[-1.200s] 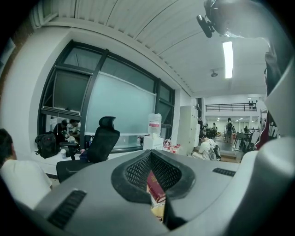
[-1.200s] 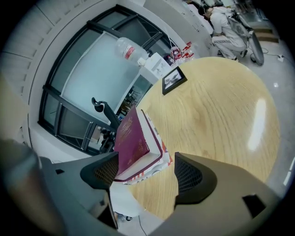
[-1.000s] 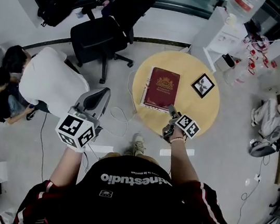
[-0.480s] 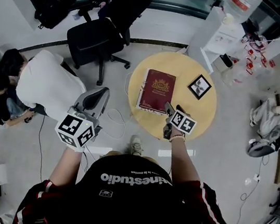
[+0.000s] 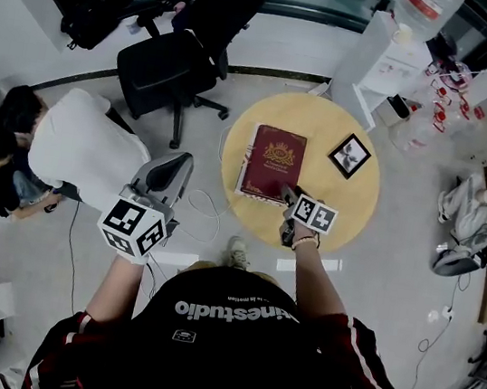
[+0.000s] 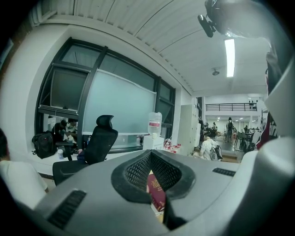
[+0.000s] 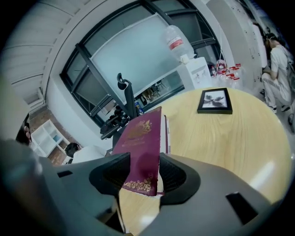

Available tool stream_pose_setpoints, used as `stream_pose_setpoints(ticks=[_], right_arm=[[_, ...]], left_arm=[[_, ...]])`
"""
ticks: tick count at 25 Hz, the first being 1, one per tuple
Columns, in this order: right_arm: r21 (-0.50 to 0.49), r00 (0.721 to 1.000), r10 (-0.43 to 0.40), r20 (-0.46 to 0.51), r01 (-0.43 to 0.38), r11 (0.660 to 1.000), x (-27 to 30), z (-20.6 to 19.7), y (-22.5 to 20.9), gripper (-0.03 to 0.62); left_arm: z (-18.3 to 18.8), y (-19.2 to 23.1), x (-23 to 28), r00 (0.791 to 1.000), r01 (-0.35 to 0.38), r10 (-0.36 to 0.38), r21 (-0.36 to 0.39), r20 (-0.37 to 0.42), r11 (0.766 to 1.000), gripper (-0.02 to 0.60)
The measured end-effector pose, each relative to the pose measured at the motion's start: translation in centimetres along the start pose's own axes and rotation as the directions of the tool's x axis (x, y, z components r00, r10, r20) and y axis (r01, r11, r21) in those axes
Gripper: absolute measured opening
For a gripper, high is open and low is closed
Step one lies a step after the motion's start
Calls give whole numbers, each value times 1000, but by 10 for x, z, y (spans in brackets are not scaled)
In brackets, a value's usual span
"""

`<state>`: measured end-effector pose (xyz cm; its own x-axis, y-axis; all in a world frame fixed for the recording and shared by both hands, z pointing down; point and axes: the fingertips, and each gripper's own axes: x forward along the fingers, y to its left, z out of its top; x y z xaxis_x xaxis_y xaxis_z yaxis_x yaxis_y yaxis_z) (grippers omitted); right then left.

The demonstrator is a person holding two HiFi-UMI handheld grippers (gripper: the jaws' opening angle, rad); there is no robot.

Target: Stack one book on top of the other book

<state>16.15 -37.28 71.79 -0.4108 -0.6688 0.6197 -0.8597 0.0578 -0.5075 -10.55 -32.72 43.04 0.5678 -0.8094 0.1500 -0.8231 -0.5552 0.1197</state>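
Note:
A large maroon book [image 5: 272,161] with gold print lies flat on the round wooden table [image 5: 361,219]. To its right rests a small black-bordered book or frame [image 5: 351,155] with a picture on its face. My right gripper [image 5: 290,194] is at the maroon book's near edge. In the right gripper view its jaws are closing, with the book's near corner [image 7: 140,152] between them [image 7: 144,177]; the pads stand close at both sides. My left gripper [image 5: 172,169] hangs off the table to the left, above the floor, its jaws together and empty [image 6: 156,184].
A black office chair [image 5: 168,63] stands left of the table, with a person in a white shirt [image 5: 85,150] further left. A white cabinet [image 5: 373,68] with a water bottle is behind the table. A cable [image 5: 204,210] trails on the floor by the table's near-left side.
My right gripper has moved left along the table's near side to the maroon book's edge and rolled. Its jaws have narrowed around the book's corner. The left gripper barely shifted.

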Motion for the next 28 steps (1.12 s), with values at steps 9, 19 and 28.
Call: stream_pose_setpoints(ticks=[9, 19, 28], right_arm=[[-7, 1000, -5, -16, 4, 1000, 6, 1, -4, 161], [-15, 1000, -28, 9, 28, 999, -1, 13, -11, 161], [-95, 989, -70, 132, 83, 992, -33, 53, -1, 152]], left_arm=[[-1, 2, 9, 1000, -10, 10, -2, -10, 1000, 15], [-4, 14, -2, 999, -45, 44, -7, -6, 999, 15], [7, 18, -22, 997, -57, 57, -15, 44, 998, 15]])
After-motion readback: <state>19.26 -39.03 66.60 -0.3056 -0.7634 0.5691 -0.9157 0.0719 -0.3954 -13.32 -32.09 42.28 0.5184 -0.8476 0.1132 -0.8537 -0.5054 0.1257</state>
